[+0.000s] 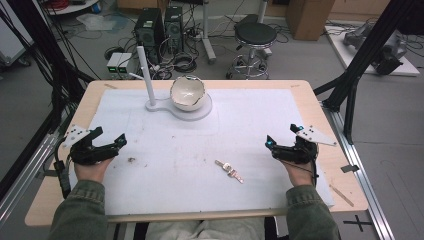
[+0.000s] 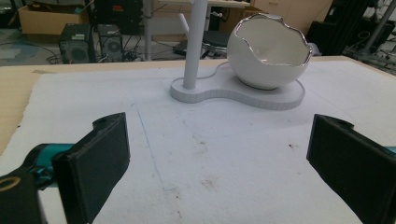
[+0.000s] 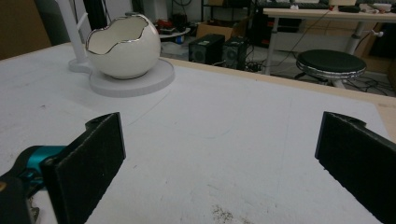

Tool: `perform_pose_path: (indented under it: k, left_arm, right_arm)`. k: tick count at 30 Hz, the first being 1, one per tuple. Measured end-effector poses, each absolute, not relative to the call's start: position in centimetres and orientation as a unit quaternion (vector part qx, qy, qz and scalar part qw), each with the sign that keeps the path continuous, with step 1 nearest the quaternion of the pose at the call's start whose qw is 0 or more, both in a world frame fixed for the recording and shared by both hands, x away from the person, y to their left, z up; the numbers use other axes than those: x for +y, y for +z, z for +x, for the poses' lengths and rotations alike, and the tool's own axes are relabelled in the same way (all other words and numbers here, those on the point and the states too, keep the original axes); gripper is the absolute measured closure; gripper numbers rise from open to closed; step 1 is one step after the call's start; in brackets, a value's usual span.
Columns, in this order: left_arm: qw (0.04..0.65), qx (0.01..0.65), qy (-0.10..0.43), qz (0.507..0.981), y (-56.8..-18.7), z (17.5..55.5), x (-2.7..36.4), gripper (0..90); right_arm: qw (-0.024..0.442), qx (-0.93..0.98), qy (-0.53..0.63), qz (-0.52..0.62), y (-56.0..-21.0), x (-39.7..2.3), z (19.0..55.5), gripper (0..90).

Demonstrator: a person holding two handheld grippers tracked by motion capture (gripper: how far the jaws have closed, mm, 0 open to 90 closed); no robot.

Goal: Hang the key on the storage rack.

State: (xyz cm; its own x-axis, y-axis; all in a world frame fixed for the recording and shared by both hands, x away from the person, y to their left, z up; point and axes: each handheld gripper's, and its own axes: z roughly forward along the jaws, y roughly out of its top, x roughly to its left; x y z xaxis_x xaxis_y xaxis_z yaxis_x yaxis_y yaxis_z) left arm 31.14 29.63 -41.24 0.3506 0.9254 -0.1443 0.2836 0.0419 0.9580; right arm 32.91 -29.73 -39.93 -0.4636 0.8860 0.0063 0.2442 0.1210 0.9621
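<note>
Where white matting covers the table, cables apparently litter the floor.

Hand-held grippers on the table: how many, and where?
2. Left hand-held gripper at the mat's left edge, right hand-held gripper at its right edge, both open and empty.

On the surface lies a mat. At its twelve o'clock edge sits a stand base, bearing an egg-shaped bowl — with an upright post just to the bowl's nine o'clock. A small bracelet lies at five o'clock from mat centre. The left tongs sit at eight o'clock, the right tongs at four — the bracelet between them, nearer the right.
</note>
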Motion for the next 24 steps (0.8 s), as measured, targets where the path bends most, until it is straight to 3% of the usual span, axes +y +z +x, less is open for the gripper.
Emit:
perform_pose_path:
  k: [24]
  left_arm:
    - [0.533,0.484,0.294,0.629,-41.4,31.3,29.4,6.4]
  right_arm:
    - [0.303,0.711,0.504,0.387,-40.1,-28.1,32.8,0.5]
